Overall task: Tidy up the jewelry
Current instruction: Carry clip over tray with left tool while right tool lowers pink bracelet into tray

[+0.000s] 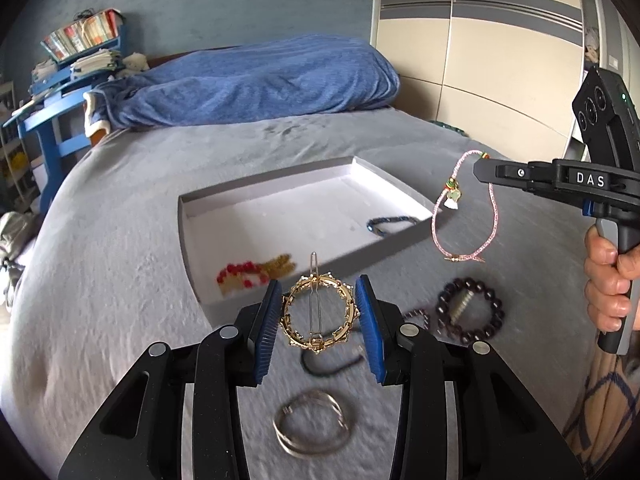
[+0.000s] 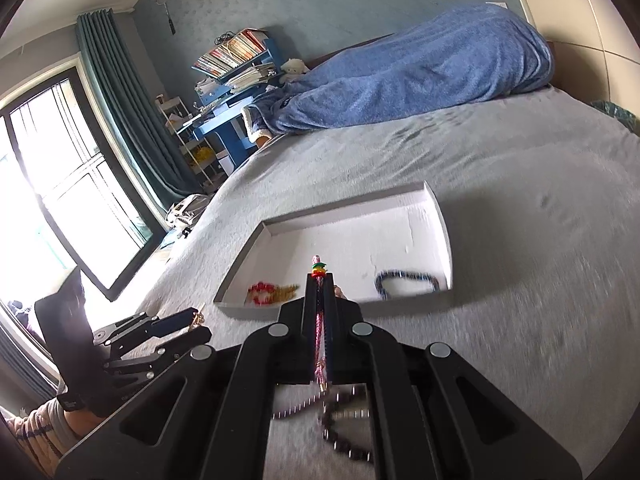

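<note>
Gold and spiky, the round hair clip [image 1: 318, 311] sits pinched between the blue ribbed pads [image 1: 267, 326] of the left gripper [image 1: 319, 322], lifted above the grey bedspread [image 1: 120, 280]. Only the left wrist view shows the silver coiled bangle [image 1: 314, 426], the black hair tie [image 1: 330, 364] and the whole dark bead bracelet [image 1: 470, 310] lying on the cloth. The right gripper [image 2: 319, 280] is pressed together on a pink woven cord bracelet [image 1: 466, 216], which dangles in a loop beside the tray. Inside the shallow white cardboard tray [image 2: 442, 216] lie red beads [image 2: 262, 294] with a gold piece and a dark blue braided bracelet [image 2: 406, 278].
</note>
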The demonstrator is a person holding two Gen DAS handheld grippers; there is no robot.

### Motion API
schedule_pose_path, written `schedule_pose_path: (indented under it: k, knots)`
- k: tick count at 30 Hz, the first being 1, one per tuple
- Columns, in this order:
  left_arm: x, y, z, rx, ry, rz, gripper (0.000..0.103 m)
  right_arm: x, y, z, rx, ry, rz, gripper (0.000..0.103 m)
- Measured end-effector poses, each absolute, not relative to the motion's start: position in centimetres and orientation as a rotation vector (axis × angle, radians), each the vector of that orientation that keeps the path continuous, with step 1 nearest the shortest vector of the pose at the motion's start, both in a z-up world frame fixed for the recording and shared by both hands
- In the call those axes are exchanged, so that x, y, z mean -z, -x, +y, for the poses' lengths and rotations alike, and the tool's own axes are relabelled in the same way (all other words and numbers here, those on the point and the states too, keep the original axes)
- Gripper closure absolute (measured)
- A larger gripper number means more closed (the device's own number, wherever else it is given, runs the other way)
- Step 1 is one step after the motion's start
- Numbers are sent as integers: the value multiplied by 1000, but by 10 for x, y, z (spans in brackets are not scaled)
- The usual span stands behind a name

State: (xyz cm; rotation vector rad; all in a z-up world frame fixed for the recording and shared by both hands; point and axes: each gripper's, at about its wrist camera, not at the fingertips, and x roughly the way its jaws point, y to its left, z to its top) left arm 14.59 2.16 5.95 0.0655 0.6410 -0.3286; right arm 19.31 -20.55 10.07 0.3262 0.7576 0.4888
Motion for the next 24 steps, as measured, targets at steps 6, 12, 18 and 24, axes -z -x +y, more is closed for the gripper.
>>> schedule_pose_path:
  k: [6,12,18,24]
  knots:
    - [-65,-185,27,299,-83,633,64,-102,-235,-191,-492,-320,739,100]
    - [-63,-241,40,272,-50,659,64,-95,-278,-172,-506,-313,728,100]
    - [-51,-282,43,247,-58,708,64,-75,-308,-150,-533,-279,766,100]
    - [-34,-309,43,223,-54,783,64,-58,-327,-144,-523,-249,805,100]
